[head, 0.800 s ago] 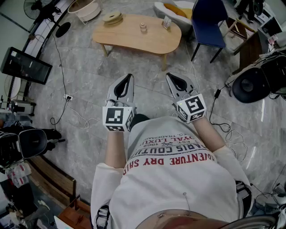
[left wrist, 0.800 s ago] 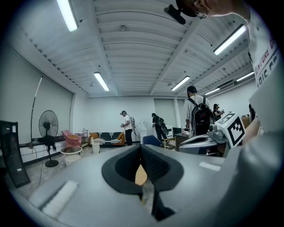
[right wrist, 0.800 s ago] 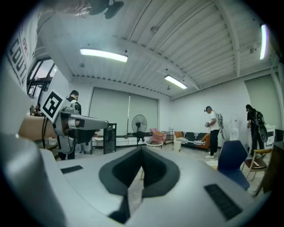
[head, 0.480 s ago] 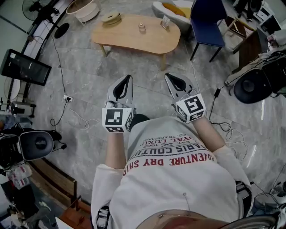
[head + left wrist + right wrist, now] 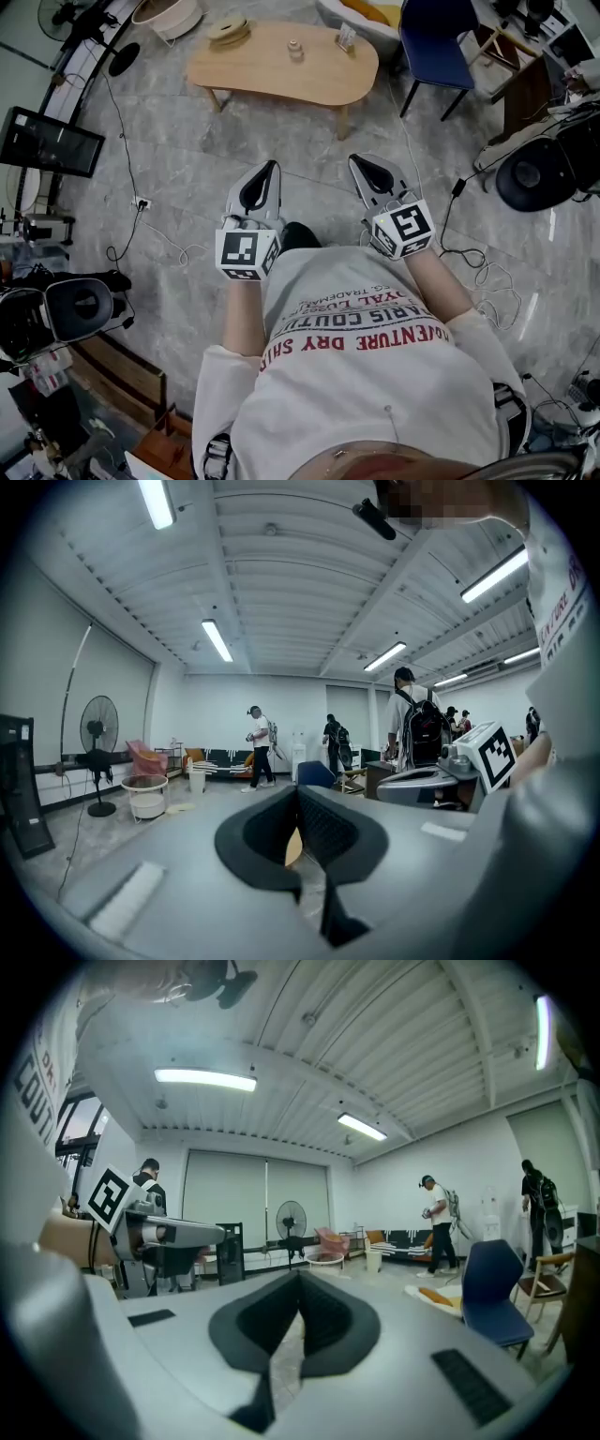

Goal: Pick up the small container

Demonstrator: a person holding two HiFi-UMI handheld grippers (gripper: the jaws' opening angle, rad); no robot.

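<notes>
Seeing left gripper (image 5: 271, 166) and right gripper (image 5: 362, 161) pinched together short of the pale wooden table (image 5: 272, 77), I fear toppling its small tan container (image 5: 294, 47).

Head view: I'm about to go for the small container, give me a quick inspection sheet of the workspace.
Surface: low wooden table ahead, on a grey stone floor.
Job's things: small container stands on the table, untouched, well ahead of both tools.
Clutter: a round stack and a small card stand share the table, apart from the container.
Grippers: left tool and right tool both shut and empty, held before the person's chest.
Cables: loose lead on the floor at left, tangled leads at right.
Surroundings: blue chair beside the table; monitor at left.
</notes>
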